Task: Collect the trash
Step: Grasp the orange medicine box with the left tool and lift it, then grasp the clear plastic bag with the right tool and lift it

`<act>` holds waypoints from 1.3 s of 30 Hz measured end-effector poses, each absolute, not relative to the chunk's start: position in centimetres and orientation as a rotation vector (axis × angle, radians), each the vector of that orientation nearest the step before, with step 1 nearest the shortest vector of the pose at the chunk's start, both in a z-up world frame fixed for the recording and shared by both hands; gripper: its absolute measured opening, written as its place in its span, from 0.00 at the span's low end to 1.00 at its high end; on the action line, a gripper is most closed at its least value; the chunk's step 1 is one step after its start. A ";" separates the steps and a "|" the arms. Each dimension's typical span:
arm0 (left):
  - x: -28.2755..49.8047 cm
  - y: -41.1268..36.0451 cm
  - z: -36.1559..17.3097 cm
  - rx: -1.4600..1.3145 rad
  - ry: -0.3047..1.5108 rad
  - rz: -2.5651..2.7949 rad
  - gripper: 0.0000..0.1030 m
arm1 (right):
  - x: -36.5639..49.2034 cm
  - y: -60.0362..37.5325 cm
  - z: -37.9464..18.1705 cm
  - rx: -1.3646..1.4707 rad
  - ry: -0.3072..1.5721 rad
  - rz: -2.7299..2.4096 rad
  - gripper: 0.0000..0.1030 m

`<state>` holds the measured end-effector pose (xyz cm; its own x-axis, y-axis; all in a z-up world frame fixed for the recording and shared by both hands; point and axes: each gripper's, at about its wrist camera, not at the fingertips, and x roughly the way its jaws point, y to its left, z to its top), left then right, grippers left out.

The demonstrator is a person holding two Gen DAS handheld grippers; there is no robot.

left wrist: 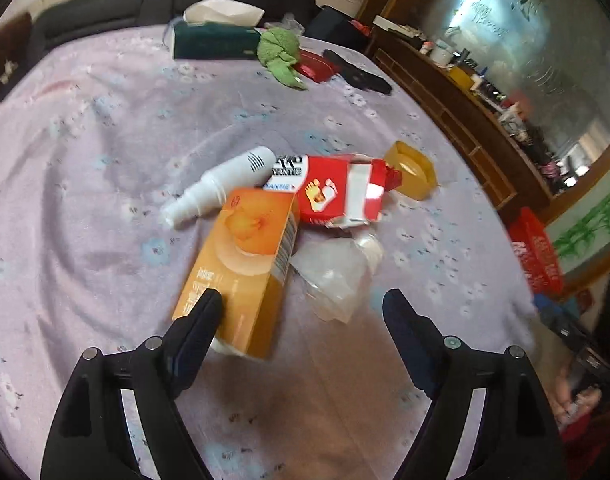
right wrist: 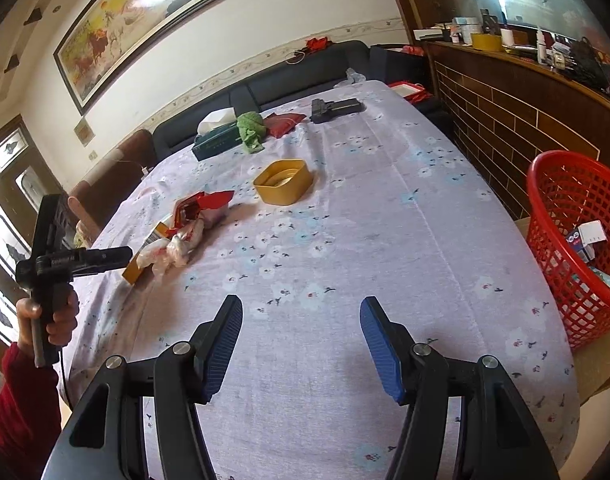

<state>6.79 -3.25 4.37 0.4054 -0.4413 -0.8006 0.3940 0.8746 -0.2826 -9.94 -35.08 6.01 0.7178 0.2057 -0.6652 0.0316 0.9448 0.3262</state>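
A heap of trash lies on the flowered tablecloth [left wrist: 85, 140]: an orange carton [left wrist: 245, 260], a torn red box [left wrist: 337, 192], a white spray bottle [left wrist: 221, 188] and a clear plastic wrapper [left wrist: 337, 276]. Just behind the heap sits a yellow tub [left wrist: 415, 170]. My left gripper [left wrist: 301, 300] is open right at the heap, its left finger [left wrist: 207, 312] against the carton's near end, the right finger clear of everything. In the right wrist view a hand holds the left gripper [right wrist: 127, 258] at the orange carton [right wrist: 135, 270]. My right gripper [right wrist: 301, 304] is open over bare cloth with nothing between its fingers.
A red mesh basket [right wrist: 577, 240] with some boxes inside stands off the table's right edge. At the far end lie a dark green tissue box [left wrist: 213, 40], a green cloth [left wrist: 281, 52], a red pouch [left wrist: 317, 66] and a black tool [left wrist: 357, 74]. A wooden counter [right wrist: 505, 112] lines the right side.
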 end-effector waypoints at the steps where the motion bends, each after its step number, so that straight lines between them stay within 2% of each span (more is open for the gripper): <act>1: 6.9 -3.4 4.4 -0.038 1.012 -0.503 0.78 | -10.0 -35.0 6.0 0.327 0.769 0.102 0.64; 7: 8.7 -2.7 4.4 -0.043 1.001 -0.423 0.78 | -10.7 -34.6 6.2 0.302 0.764 0.103 0.64; 14: 11.0 -1.6 2.0 -0.098 1.071 -0.364 0.78 | -10.7 -35.2 6.1 0.327 0.763 0.093 0.64; 17: 11.2 -1.6 1.7 -0.129 1.068 -0.361 0.73 | -10.7 -34.8 6.1 0.320 0.765 0.102 0.64; 19: 10.7 -2.1 1.7 -0.103 1.056 -0.342 0.61 | -10.7 -34.4 6.1 0.309 0.767 0.108 0.64; 21: 10.2 -2.9 1.7 -0.065 1.045 -0.314 0.53 | -10.6 -34.2 6.1 0.301 0.770 0.110 0.64; 24: 9.1 -3.7 1.6 -0.013 1.017 -0.245 0.48 | -10.4 -33.9 6.2 0.302 0.773 0.114 0.64; 25: 8.7 -3.8 1.6 -0.014 1.008 -0.231 0.44 | -10.3 -33.8 6.3 0.302 0.773 0.116 0.64; 32: 2.6 -2.7 2.9 -0.074 0.893 -0.171 0.44 | -8.6 -31.5 6.9 0.292 0.793 0.172 0.64; 39: -2.7 -1.7 3.4 -0.117 0.775 -0.160 0.44 | -3.3 -26.8 6.6 0.303 0.879 0.247 0.64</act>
